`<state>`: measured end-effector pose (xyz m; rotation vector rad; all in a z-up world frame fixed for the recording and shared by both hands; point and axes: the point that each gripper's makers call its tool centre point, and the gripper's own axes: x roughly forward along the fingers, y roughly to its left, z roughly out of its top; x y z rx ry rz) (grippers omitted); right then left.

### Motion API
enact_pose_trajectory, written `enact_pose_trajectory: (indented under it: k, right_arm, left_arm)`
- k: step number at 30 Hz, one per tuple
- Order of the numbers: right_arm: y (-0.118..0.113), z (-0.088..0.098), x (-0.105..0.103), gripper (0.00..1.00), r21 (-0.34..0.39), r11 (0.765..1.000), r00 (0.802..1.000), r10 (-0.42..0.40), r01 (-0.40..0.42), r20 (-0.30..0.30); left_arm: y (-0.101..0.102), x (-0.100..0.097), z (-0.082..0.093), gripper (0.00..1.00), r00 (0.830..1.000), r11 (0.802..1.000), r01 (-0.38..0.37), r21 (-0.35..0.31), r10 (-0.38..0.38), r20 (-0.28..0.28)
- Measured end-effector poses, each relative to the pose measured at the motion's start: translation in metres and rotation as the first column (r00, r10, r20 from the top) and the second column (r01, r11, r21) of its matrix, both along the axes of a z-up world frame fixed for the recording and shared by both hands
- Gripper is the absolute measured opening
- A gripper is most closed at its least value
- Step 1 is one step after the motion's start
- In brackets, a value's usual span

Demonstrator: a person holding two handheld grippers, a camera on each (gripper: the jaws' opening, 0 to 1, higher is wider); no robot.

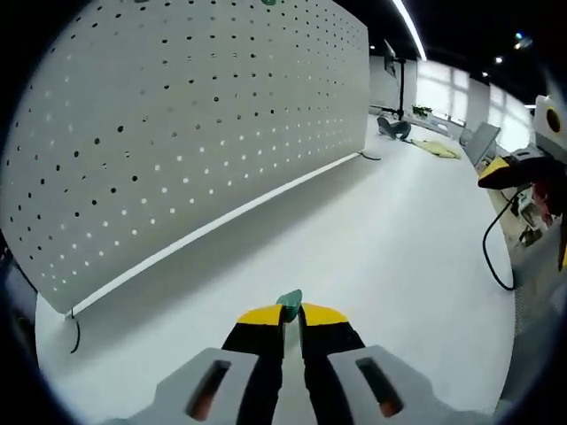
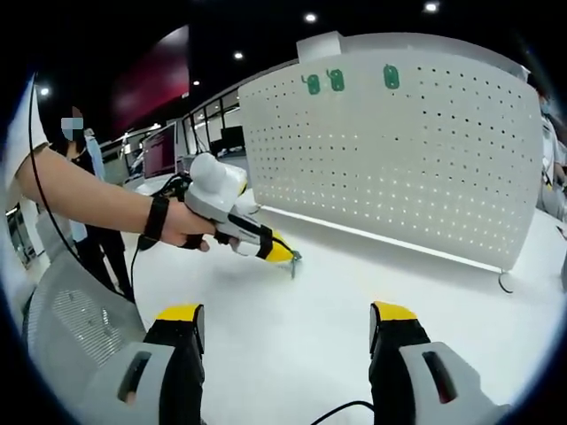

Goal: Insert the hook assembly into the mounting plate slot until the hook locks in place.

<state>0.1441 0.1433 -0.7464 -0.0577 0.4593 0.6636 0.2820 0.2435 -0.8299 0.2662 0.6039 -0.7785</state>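
White tabletop point(image 1: 372, 239) runs under both views, smooth & bare w/ a soft sheen.

Left gripper view, nearest: left gripper point(image 1: 291, 312) rises from the bottom, grey body, black jaws w/ yellow tips. Jaws are pressed nearly together, pinching a small green hook point(image 1: 290, 301) between the tips. Only a little teal-green bit of it sticks up past the yellow; shape beyond that is too small to tell. It hangs just above the tabletop, well apart from the pegboard point(image 1: 177, 133). That board stands upright on the table, white, dotted w/ rows of small holes, its lower edge running diagonally across the view. Farther back on the right, a black cable point(image 1: 493, 252) curls over the table edge, w/ room clutter behind.

Right gripper view, nearest: right gripper point(image 2: 288, 328) w/ jaws spread wide, nothing between them, just tabletop. Mid-distance on the left, a person's hand point(image 2: 182, 226) w/ a black wrist strap grips the left gripper's white handle; its yellow tip points down & the green hook shows as a tiny dark-green speck at the nose, close over the table. Farther off, the pegboard faces this view, w/ three green hooks point(image 2: 336, 81) already hung near its top edge: two close together, one apart to the right. Behind, dark ceiling w/ spot lights, monitors, another person standing at far left.
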Motion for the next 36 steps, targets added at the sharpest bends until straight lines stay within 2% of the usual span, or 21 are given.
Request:
enact_pose_trajectory:
  k: [17,26,31,32,36]
  right_arm:
    - [0.002,0.001,-0.001,0.77,-0.003,1.000,1.000,0.010,-0.010,0.003]
    - [0.002,0.002,-0.002,0.77,-0.002,1.000,1.000,0.015,-0.015,0.006]
    - [0.007,0.005,-0.002,0.76,0.001,1.000,0.999,0.029,-0.029,0.015]
    - [0.007,0.005,-0.002,0.76,0.001,1.000,0.999,0.031,-0.031,0.015]
    - [0.008,0.007,-0.002,0.76,0.001,0.999,0.999,0.037,-0.037,0.019]
  left_arm:
    - [0.002,-0.006,-0.001,0.02,1.000,1.000,0.008,0.017,-0.008,-0.013]
    - [0.005,-0.012,0.005,0.01,0.998,0.999,-0.031,-0.033,0.029,-0.061]
    - [0.005,-0.017,0.009,0.01,0.997,0.998,-0.035,-0.046,0.031,-0.069]
    - [0.004,-0.019,0.010,0.01,0.995,0.997,-0.046,-0.060,0.041,-0.088]
    - [0.007,-0.021,0.013,0.01,0.995,0.997,-0.054,-0.061,0.048,-0.086]
